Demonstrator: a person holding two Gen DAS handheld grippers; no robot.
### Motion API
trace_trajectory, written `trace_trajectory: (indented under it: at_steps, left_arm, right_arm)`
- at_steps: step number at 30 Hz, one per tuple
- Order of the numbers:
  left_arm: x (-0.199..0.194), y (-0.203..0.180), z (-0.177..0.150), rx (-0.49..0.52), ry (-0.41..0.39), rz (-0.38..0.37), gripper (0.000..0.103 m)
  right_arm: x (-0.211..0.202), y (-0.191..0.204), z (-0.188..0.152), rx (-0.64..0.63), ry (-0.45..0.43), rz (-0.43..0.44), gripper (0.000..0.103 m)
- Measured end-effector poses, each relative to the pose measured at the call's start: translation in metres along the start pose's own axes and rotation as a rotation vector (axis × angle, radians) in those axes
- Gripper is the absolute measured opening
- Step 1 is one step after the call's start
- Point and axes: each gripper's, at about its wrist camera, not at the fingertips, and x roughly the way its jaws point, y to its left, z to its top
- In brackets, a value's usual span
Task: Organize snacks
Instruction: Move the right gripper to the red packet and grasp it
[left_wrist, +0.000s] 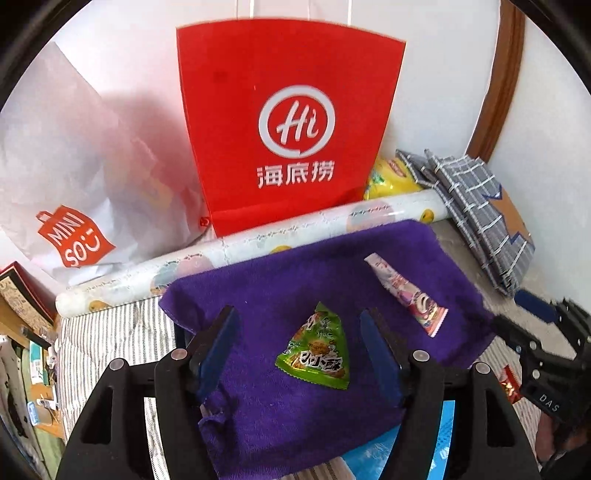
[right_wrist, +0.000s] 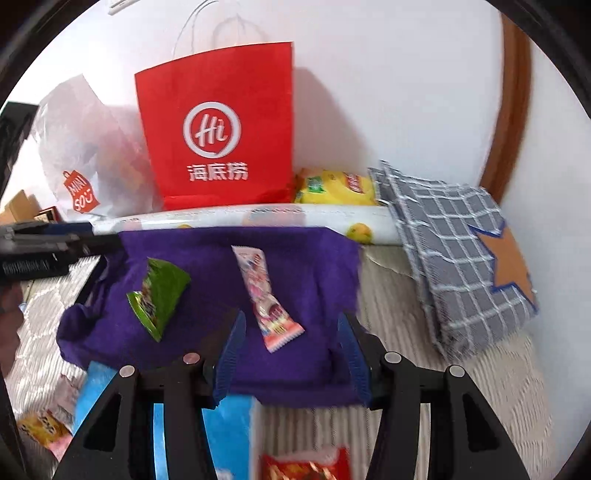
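A green triangular snack packet (left_wrist: 317, 350) lies on a purple towel (left_wrist: 280, 288), between the open fingers of my left gripper (left_wrist: 299, 332). A long pink-and-white candy packet (left_wrist: 406, 295) lies to its right on the towel. In the right wrist view my right gripper (right_wrist: 291, 336) is open and empty, with the pink packet (right_wrist: 266, 299) just ahead between its fingers and the green packet (right_wrist: 159, 291) to the left on the towel (right_wrist: 310, 258). The left gripper (right_wrist: 44, 247) shows at the left edge there, and the right gripper (left_wrist: 546, 350) at the right edge of the left wrist view.
A red paper bag (left_wrist: 288, 122) and a white Miniso bag (left_wrist: 74, 177) stand against the wall. A printed roll (left_wrist: 236, 243), a yellow chip bag (right_wrist: 336, 188) and a folded checked cloth (right_wrist: 458, 258) lie behind. A blue box (right_wrist: 229, 424) and more snack packets (right_wrist: 306, 465) lie near me.
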Motion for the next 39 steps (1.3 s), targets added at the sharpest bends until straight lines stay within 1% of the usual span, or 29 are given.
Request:
trace_trajectory:
  at_steps: [5,10,13,15,17,19,21,22,24,25,26,27,29,30,33,37,39]
  left_arm:
    - [-0.026,0.002,0.004,-0.02,-0.04,-0.004,0.073]
    - [-0.052,0.002,-0.001,-0.033,-0.073,-0.005,0.075]
    - [-0.063,0.002,-0.01,-0.028,-0.072,0.013,0.075]
    - [-0.069,0.004,-0.019,-0.028,-0.066,0.03,0.075]
    - [-0.075,0.008,-0.03,-0.037,-0.058,0.041,0.075]
    - [-0.08,0.012,-0.038,-0.05,-0.049,0.049,0.075]
    - [-0.083,0.016,-0.049,-0.067,-0.037,0.062,0.075]
    - [-0.085,0.018,-0.054,-0.075,-0.03,0.067,0.075]
    - [-0.087,0.022,-0.065,-0.089,-0.014,0.079,0.075]
    - [-0.088,0.024,-0.07,-0.094,-0.007,0.086,0.075]
    - [-0.089,0.025,-0.075,-0.1,0.0,0.091,0.075]
    - [-0.091,0.027,-0.082,-0.108,0.009,0.097,0.075]
    - [-0.094,0.03,-0.09,-0.118,0.018,0.102,0.075]
    - [-0.097,0.031,-0.096,-0.123,0.022,0.107,0.075]
    - [-0.102,0.035,-0.11,-0.135,0.032,0.119,0.075]
    - [-0.103,0.039,-0.13,-0.152,0.057,0.129,0.075]
    - [-0.103,0.04,-0.139,-0.157,0.072,0.133,0.075]
  right_arm:
    - [-0.02,-0.016,-0.025,0.056,0.014,0.0,0.05]
    - [-0.032,-0.031,-0.048,0.073,0.056,0.014,0.05]
    - [-0.031,-0.035,-0.064,0.08,0.092,0.031,0.05]
    - [-0.027,-0.036,-0.074,0.081,0.116,0.023,0.05]
    - [-0.023,-0.039,-0.087,0.098,0.138,0.032,0.05]
    - [-0.017,-0.041,-0.099,0.132,0.16,0.082,0.05]
    - [-0.011,-0.038,-0.106,0.136,0.184,0.133,0.05]
    - [-0.008,-0.035,-0.109,0.131,0.182,0.144,0.05]
    - [-0.01,-0.031,-0.11,0.113,0.135,0.114,0.049]
    - [-0.011,-0.03,-0.11,0.109,0.124,0.11,0.046]
    - [-0.011,-0.03,-0.11,0.111,0.117,0.117,0.034]
    - [-0.014,-0.031,-0.11,0.119,0.101,0.132,0.027]
    - [-0.02,-0.032,-0.107,0.127,0.082,0.15,0.022]
    - [-0.024,-0.031,-0.107,0.125,0.072,0.154,0.017]
    - [-0.042,-0.033,-0.107,0.139,0.052,0.159,0.014]
    - [-0.065,-0.037,-0.112,0.164,0.031,0.154,0.014]
    - [-0.079,-0.04,-0.116,0.181,0.02,0.155,0.01]
